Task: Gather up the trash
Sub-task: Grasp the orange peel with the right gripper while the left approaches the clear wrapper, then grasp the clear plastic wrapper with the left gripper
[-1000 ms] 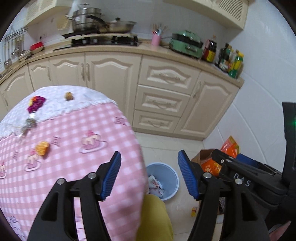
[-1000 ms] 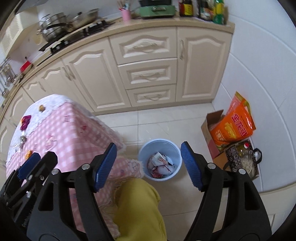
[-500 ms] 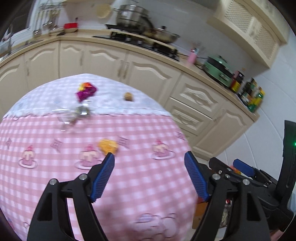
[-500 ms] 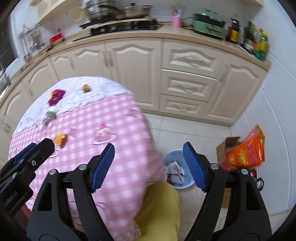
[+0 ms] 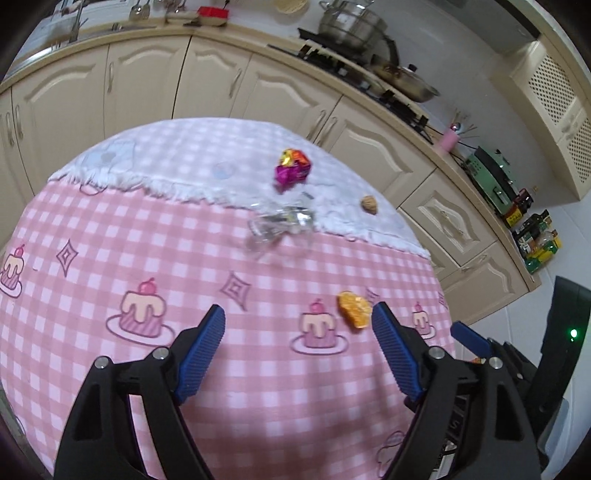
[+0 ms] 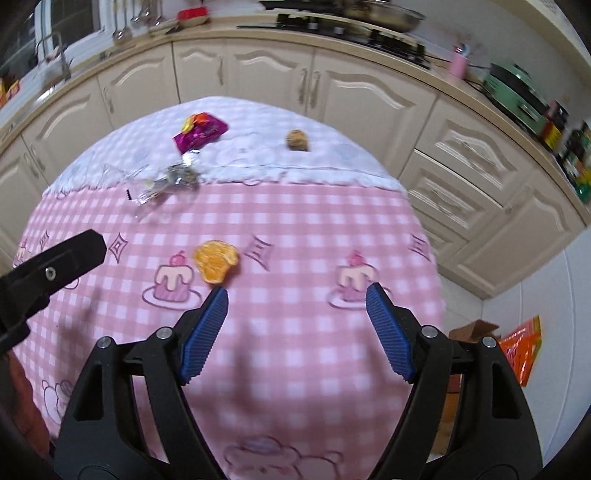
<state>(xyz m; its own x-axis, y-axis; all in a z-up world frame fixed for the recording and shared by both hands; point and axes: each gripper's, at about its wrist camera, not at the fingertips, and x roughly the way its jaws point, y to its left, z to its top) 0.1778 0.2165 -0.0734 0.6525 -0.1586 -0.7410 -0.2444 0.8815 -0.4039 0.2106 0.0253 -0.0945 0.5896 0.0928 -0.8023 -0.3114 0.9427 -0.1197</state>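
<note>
Trash lies on the pink checked tablecloth [image 5: 110, 229]. An orange peel [image 5: 354, 309] lies close beside my left gripper's right fingertip; it also shows in the right wrist view [image 6: 216, 261]. Farther off lie a crumpled clear wrapper [image 5: 279, 223] [image 6: 166, 184], a magenta snack wrapper [image 5: 291, 169] [image 6: 199, 132] and a small brown nut shell [image 5: 369, 204] [image 6: 297, 139]. My left gripper [image 5: 297, 325] is open and empty above the table. My right gripper [image 6: 295, 306] is open and empty above the table, right of the peel. The trash bin is out of view.
Cream kitchen cabinets [image 6: 266, 77] and a counter with pots [image 5: 351, 26] and a green appliance [image 5: 493, 173] stand behind the table. An orange bag [image 6: 524, 347] in a cardboard box sits on the floor at the right.
Both grippers have swung left from over the blue bin and floor to over the table. The bin has left both views. The peel is now near the fingertips. Both stayed open.
</note>
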